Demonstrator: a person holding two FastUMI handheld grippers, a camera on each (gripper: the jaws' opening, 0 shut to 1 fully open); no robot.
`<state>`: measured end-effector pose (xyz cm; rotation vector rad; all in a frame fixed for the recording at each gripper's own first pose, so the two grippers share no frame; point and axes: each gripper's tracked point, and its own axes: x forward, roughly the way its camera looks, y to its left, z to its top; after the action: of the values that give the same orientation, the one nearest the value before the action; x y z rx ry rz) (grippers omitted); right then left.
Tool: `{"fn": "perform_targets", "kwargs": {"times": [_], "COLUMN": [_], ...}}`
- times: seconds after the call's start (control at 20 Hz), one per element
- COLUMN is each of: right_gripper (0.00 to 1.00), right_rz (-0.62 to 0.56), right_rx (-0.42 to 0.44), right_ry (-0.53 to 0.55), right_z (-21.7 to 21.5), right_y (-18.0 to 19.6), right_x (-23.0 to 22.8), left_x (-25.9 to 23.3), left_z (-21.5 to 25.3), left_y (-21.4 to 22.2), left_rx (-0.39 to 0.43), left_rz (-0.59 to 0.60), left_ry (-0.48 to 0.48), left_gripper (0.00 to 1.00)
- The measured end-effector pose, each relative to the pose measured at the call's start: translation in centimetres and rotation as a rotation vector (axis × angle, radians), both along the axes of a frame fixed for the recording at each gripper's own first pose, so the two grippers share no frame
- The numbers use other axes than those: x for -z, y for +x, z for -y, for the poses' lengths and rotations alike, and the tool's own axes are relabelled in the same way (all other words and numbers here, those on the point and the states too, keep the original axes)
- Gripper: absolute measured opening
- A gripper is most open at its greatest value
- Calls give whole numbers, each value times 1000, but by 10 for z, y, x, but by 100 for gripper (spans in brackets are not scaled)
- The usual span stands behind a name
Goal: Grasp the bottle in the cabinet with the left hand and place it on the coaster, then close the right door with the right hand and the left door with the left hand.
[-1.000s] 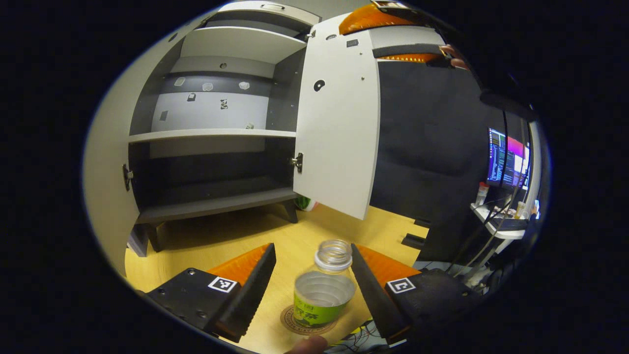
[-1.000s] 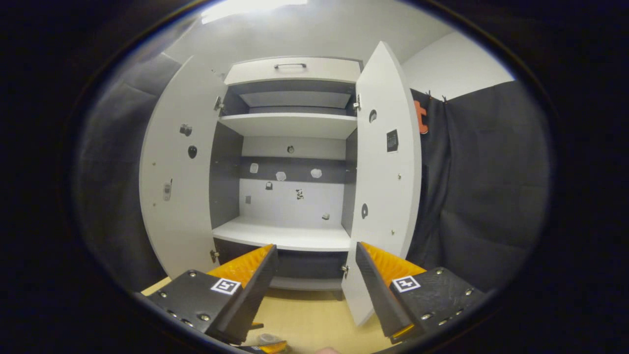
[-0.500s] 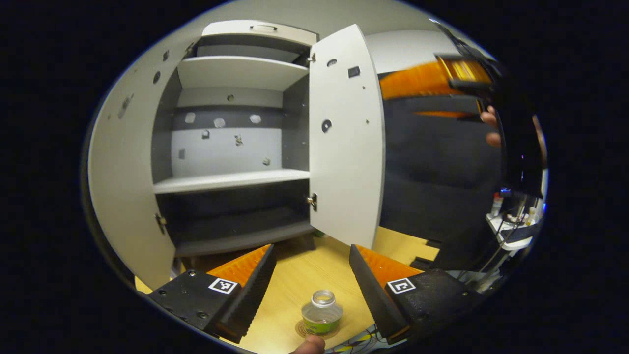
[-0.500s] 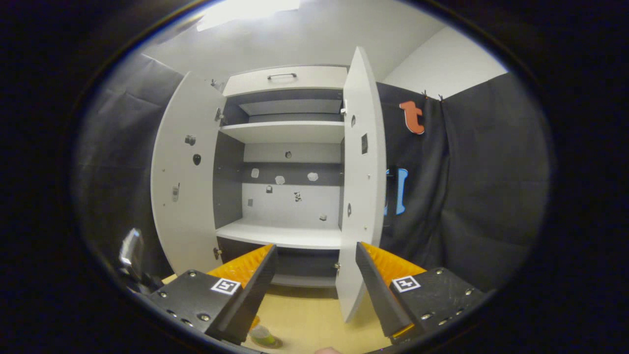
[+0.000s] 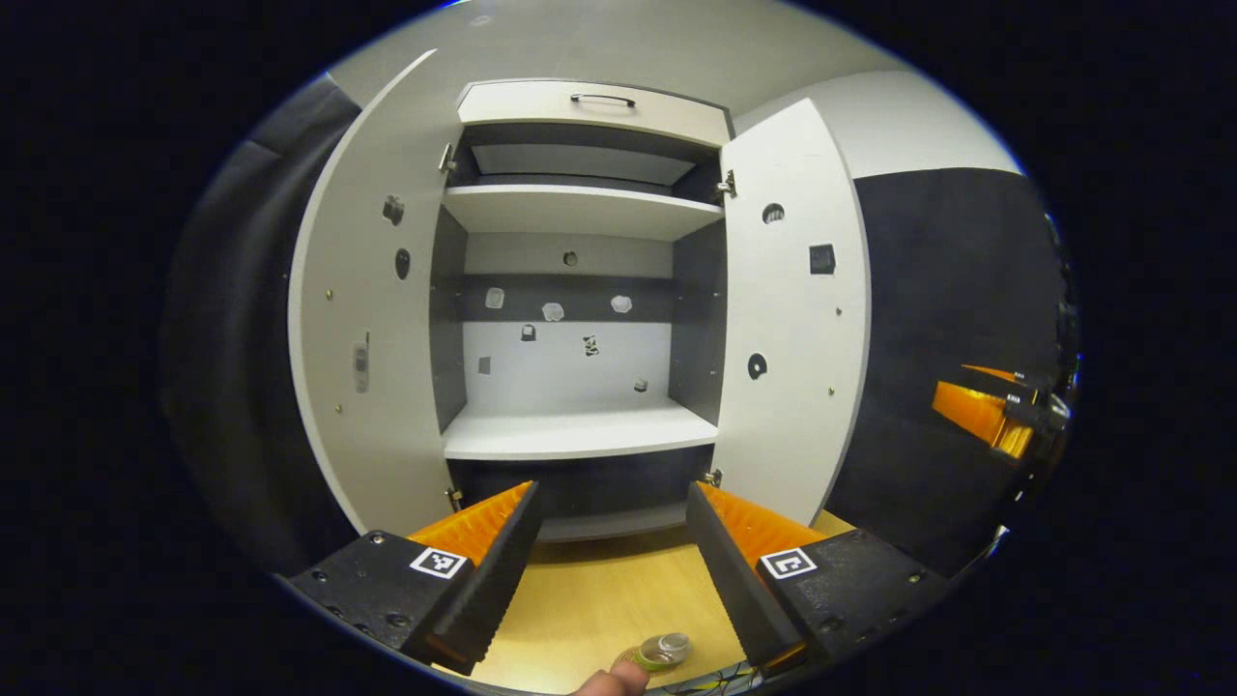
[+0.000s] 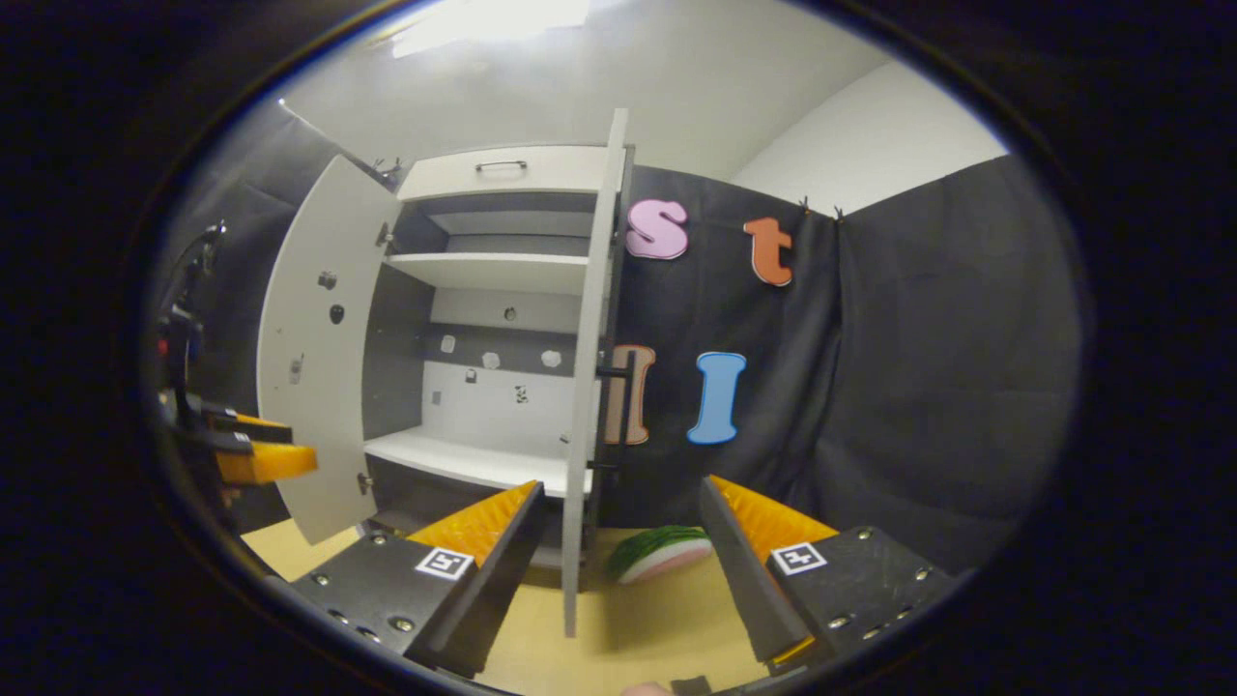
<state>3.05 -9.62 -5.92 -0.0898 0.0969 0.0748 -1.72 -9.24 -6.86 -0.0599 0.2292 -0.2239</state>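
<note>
The bottle (image 5: 663, 649) stands released below the spread left gripper (image 5: 607, 570); both cabinet doors remain open, right door (image 6: 588, 387) edge-on between the spread right gripper (image 6: 618, 570) fingers.

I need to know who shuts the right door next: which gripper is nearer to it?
Right. The right gripper has the right door edge-on between its open fingers; the left gripper faces the cabinet centre, farther off.
</note>
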Motion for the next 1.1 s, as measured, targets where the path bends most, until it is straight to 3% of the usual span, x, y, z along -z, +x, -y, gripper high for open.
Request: {"fn": "perform_targets", "kwargs": {"times": [0.05,0.1,0.3,0.35,0.4,0.5,0.55,0.85,1.0,1.1], "right_gripper": [94,96,96,96,96,94,94,96,96,96], "right_rz": [6,2,11,9,2,-9,-14,-49,-42,-56], "right_rx": [7,20,48,46,51,84,97,123,37,25], "right_ry": [-6,-10,-11,-7,-1,4,-5,-25,-12,2], "right_z": [7,19,48,53,58,73,80,94,77,76], "right_y": [2,5,17,22,29,45,52,107,135,155], "right_x": [1,-1,-23,-29,-33,-38,-39,-30,-16,-3], "left_x": [-13,-22,-61,-67,-72,-79,-82,-90,-87,-74], "left_z": [-7,-15,-51,-61,-68,-88,-98,-137,-147,-151], "left_y": [0,1,2,1,-1,-6,-9,-31,-39,-44], "left_rx": [-26,-54,-145,-163,-173,-200,-216,-274,-287,-281], "left_rz": [7,8,68,81,92,115,127,149,162,141], "left_ry": [-6,-8,-16,-13,-7,23,34,69,54,47], "left_gripper": [91,95,95,91,95,90,94,95,94,94]}}
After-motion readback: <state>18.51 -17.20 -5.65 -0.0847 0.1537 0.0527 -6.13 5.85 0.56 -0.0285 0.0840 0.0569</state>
